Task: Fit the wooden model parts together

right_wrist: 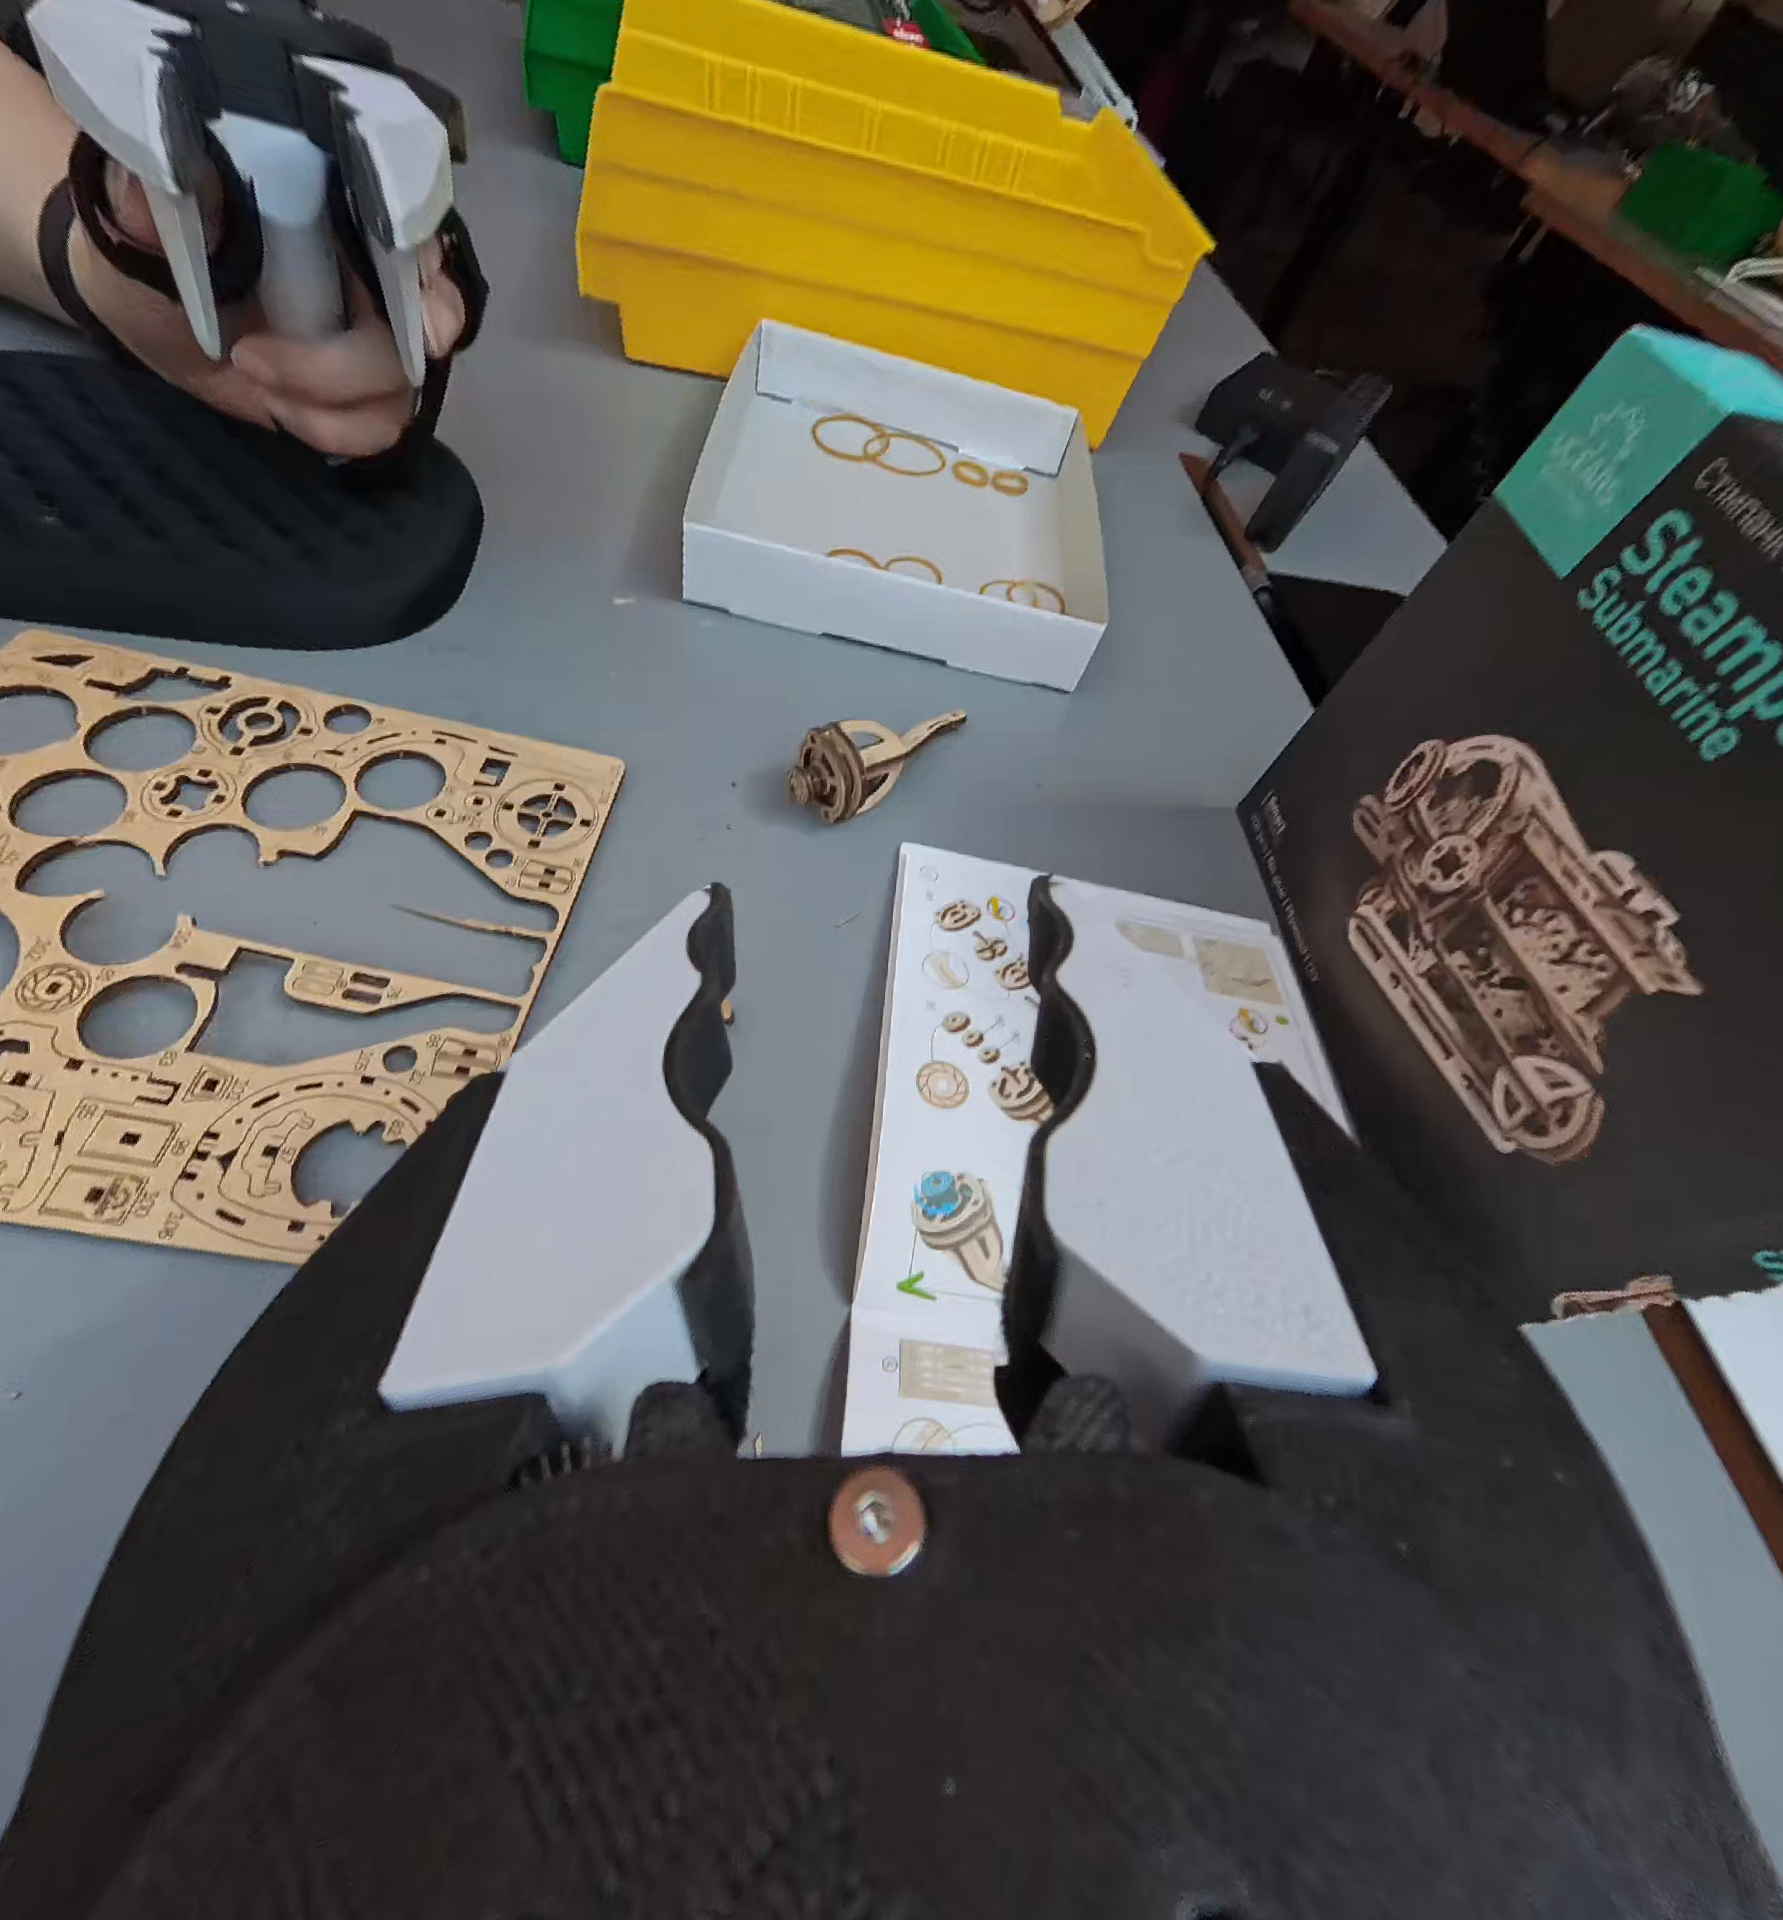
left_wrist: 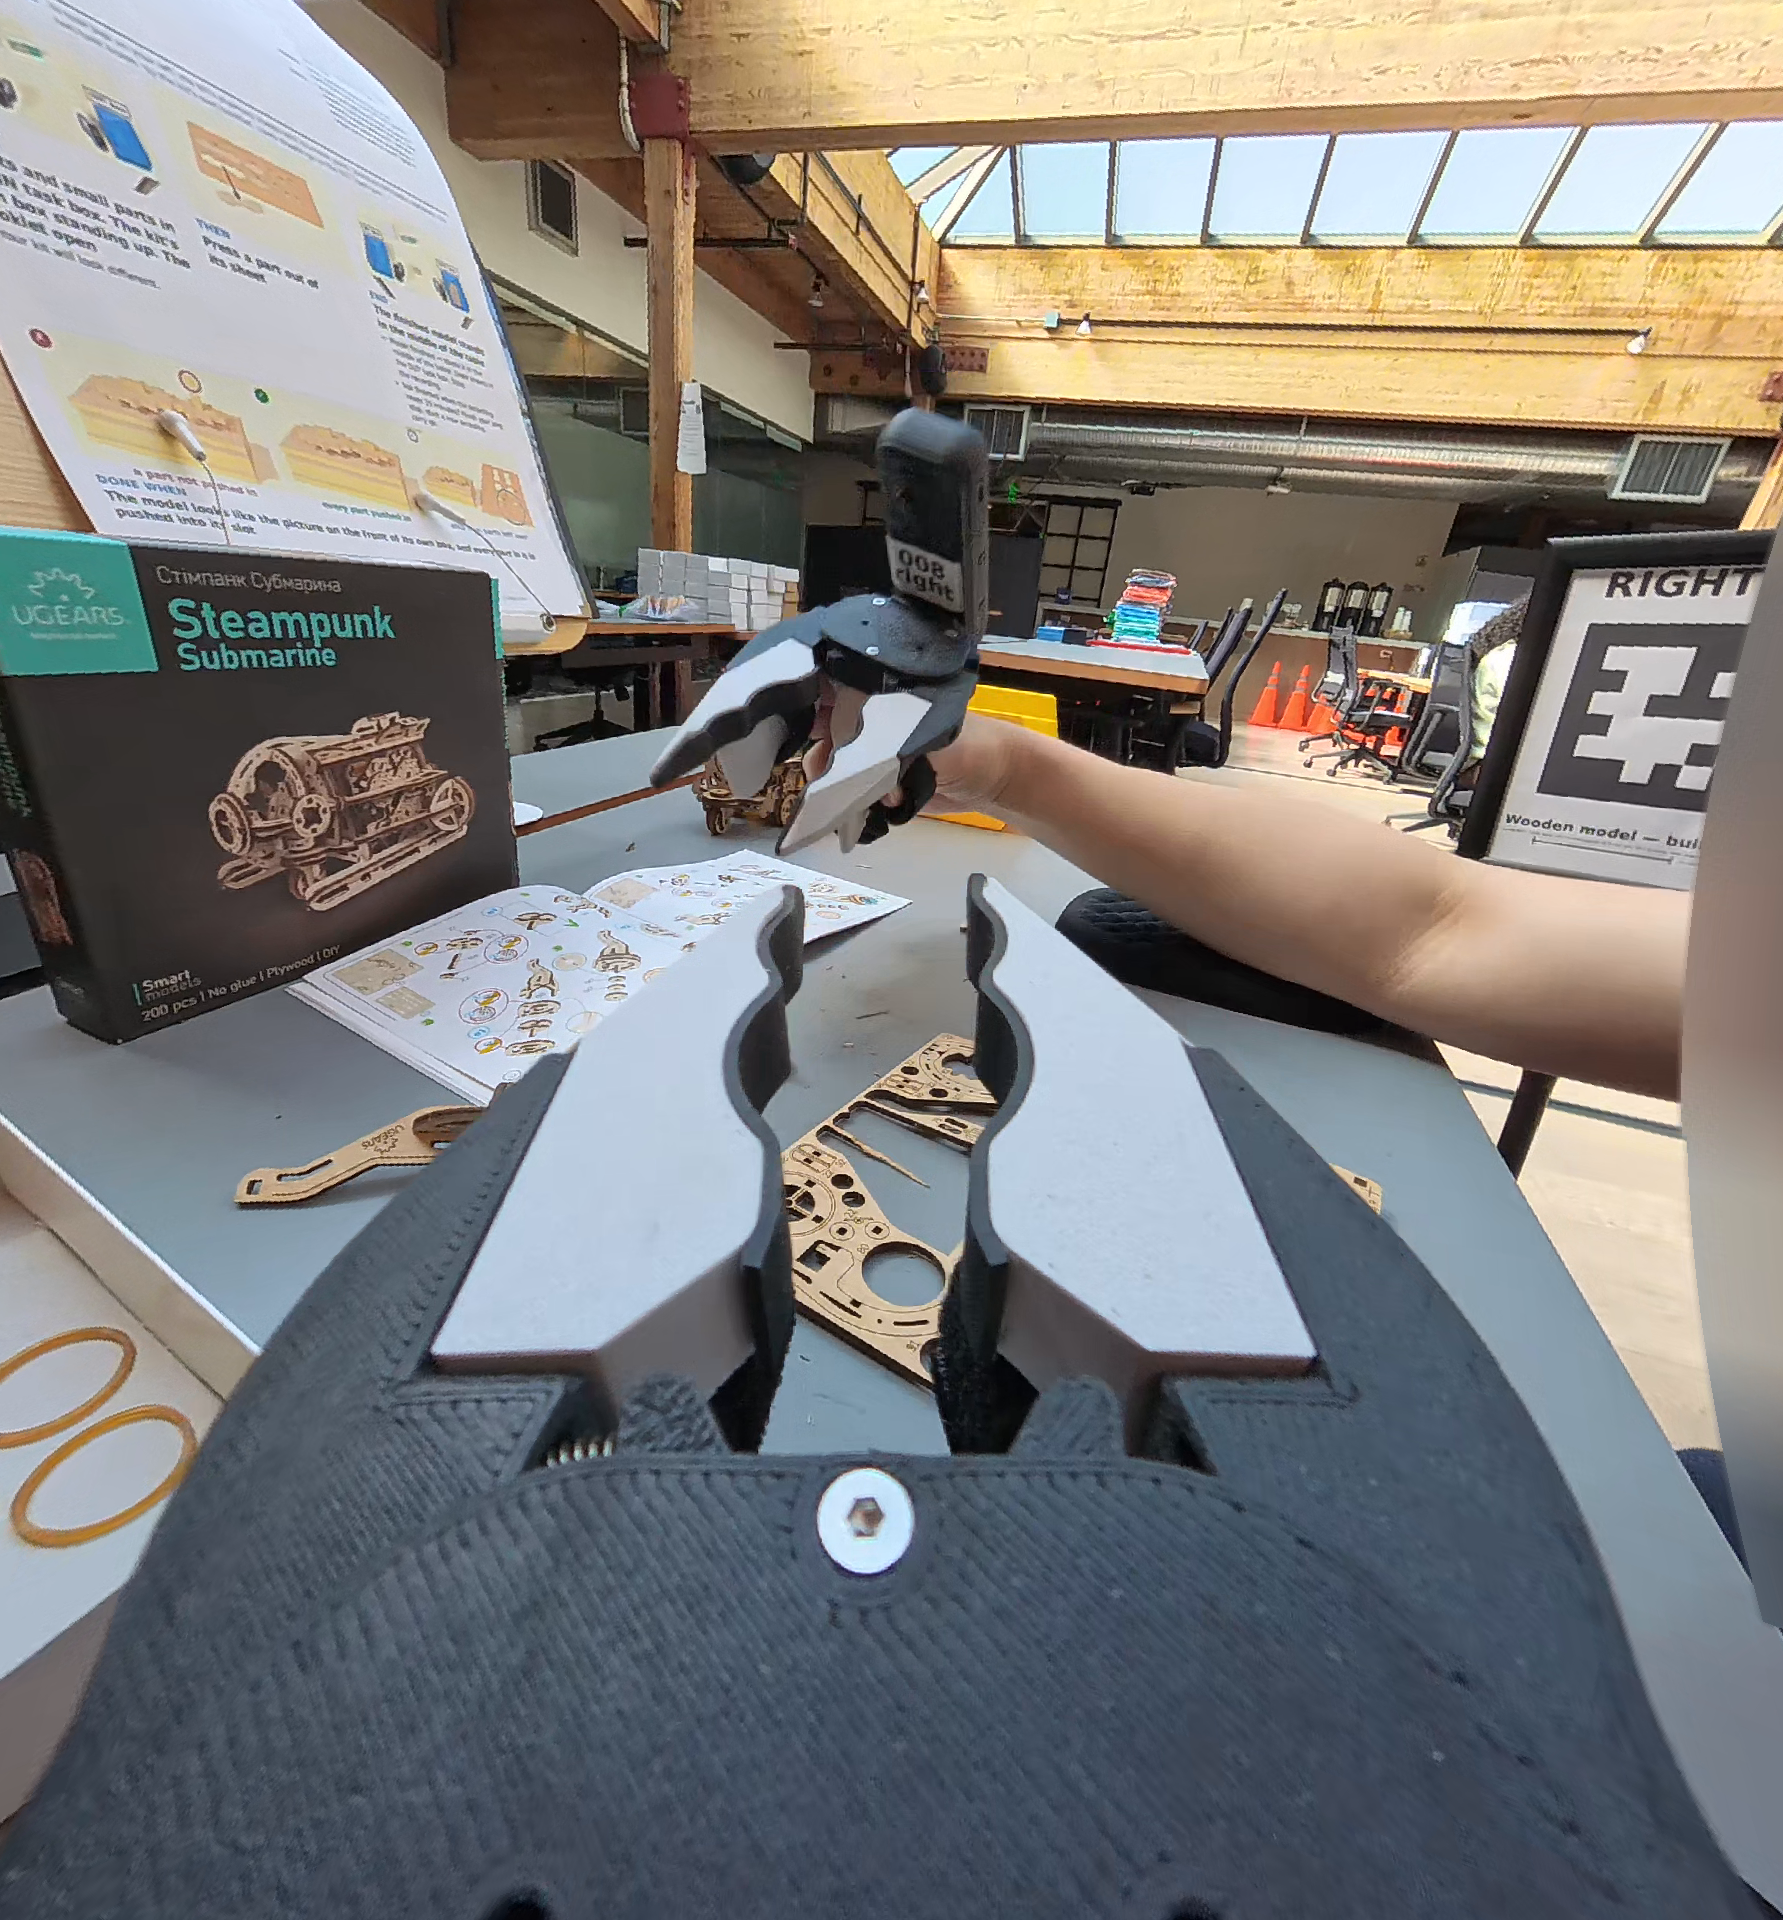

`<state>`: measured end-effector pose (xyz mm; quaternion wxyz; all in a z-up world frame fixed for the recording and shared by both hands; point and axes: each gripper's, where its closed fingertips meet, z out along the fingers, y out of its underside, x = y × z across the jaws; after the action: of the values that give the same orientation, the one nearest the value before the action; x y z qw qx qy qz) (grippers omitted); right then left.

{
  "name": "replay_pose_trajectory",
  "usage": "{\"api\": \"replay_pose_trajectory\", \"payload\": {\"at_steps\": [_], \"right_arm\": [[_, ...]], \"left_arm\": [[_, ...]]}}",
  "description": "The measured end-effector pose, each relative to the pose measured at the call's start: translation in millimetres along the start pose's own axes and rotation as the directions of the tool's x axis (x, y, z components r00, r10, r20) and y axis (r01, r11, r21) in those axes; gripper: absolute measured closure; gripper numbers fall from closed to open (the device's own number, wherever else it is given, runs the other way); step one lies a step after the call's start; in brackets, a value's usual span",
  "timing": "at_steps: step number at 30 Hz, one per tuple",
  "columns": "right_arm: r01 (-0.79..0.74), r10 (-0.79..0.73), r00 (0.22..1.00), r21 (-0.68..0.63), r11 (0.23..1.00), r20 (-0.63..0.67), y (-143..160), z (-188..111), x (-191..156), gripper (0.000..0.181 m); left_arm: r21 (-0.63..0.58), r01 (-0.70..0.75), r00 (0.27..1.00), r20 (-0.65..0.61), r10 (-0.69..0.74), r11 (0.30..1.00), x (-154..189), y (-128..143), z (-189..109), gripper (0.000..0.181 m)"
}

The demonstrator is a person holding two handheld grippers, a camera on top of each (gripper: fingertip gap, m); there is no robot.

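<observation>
My left gripper [left_wrist: 887, 914] is open and empty, held above a punched-out plywood sheet [left_wrist: 897, 1226] on the grey table. A flat wooden lever piece [left_wrist: 357, 1155] lies just left of its left finger. My right gripper [right_wrist: 879, 904] is open and empty, hovering over the table and the open booklet [right_wrist: 949, 1039]. A small wooden gear subassembly with a lever [right_wrist: 856, 774] lies just ahead of it. The plywood sheet [right_wrist: 232, 935] is to its left. In the left wrist view the right gripper [left_wrist: 726, 810] hangs in front of a partly built wooden model [left_wrist: 783, 795].
The kit box [left_wrist: 243, 769] stands at the left, with an instruction board [left_wrist: 243, 260] behind it. A white tray [right_wrist: 897, 613] holds rubber bands, and yellow bins [right_wrist: 866, 229] stand beyond it. A black pad [right_wrist: 139, 520] lies under the left hand. A marker sign [left_wrist: 1635, 717] stands at the right. My right fingertips sit around 20 centimetres from my left ones.
</observation>
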<state>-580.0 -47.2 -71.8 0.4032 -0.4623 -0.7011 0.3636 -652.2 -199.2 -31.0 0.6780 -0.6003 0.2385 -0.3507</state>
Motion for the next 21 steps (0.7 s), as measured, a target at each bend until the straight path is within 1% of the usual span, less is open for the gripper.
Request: {"api": "replay_pose_trajectory", "payload": {"at_steps": [1,3,6,10,12,14,18,21], "right_arm": [[-0.017,0.017,0.999,0.009,1.000,0.029,5.4,0.0,-4.7,0.126],[-0.014,0.009,0.996,0.056,0.998,0.083,5.2,1.0,-18.4,0.132],[0.012,-0.009,0.992,-0.020,1.000,0.130,20.9,8.6,-36.2,0.139],[0.075,-0.048,0.985,-0.164,0.984,0.163,48.9,20.9,-57.0,0.139],[0.082,-0.056,0.988,-0.181,0.980,0.143,54.5,23.9,-57.6,0.139],[0.087,-0.068,0.991,-0.169,0.982,0.117,53.8,25.5,-56.4,0.139],[0.136,-0.137,0.991,-0.131,0.982,0.006,50.6,25.9,-43.0,0.139],[0.134,-0.136,0.991,-0.098,0.986,-0.014,47.8,25.0,-45.2,0.139]], "left_arm": [[0.003,-0.004,1.000,-0.009,0.004,1.000,1.9,-0.1,-0.8,0.152],[0.013,0.000,1.000,-0.018,0.000,1.000,3.5,-1.1,-2.1,0.153],[0.026,0.023,0.999,-0.026,-0.022,0.999,2.6,-2.2,-3.4,0.153],[0.071,0.108,0.994,-0.024,-0.106,0.992,-5.9,-7.8,-8.2,0.152],[0.087,0.150,0.989,-0.025,-0.148,0.985,-10.3,-9.6,-9.8,0.152],[0.086,0.175,0.984,-0.037,-0.172,0.981,-10.7,-9.5,-10.0,0.150],[0.078,0.158,0.986,-0.074,-0.153,0.984,-1.6,-9.8,-11.4,0.151],[0.071,0.129,0.990,-0.071,-0.124,0.989,3.8,-9.5,-11.8,0.151]]}}
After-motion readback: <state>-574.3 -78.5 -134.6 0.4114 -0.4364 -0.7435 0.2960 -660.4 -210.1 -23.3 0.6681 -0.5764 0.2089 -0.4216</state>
